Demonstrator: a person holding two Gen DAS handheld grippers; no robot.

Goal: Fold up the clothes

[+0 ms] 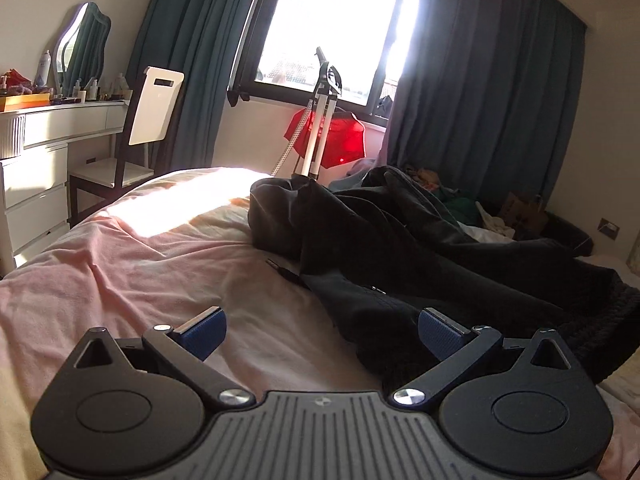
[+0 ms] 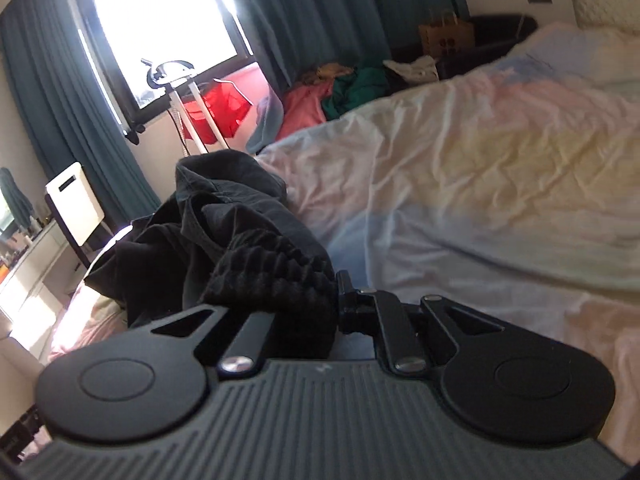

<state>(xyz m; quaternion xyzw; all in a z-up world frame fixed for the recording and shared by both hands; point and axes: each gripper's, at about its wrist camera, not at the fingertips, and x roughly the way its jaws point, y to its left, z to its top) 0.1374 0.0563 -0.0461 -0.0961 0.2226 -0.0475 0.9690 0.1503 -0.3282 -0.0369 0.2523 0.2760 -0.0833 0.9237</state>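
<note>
A black garment (image 1: 400,240) lies crumpled on the pink bedsheet (image 1: 140,264), with a ribbed knit band at its near right end. My left gripper (image 1: 320,332) is open just above the sheet, its blue pads (image 1: 440,334) at the garment's near edge, holding nothing. In the right wrist view, my right gripper (image 2: 332,300) is shut on the garment's ribbed band (image 2: 272,272) and holds it a little above the bed. The rest of the black garment (image 2: 192,232) trails away to the left. The right fingertips are hidden by the cloth.
A white dresser (image 1: 36,168) and chair (image 1: 136,136) stand left of the bed. A garment steamer stand (image 1: 320,120) and a red item (image 1: 340,140) are by the window. Other clothes (image 2: 344,88) are piled beyond the bed. The pastel duvet (image 2: 480,168) spreads to the right.
</note>
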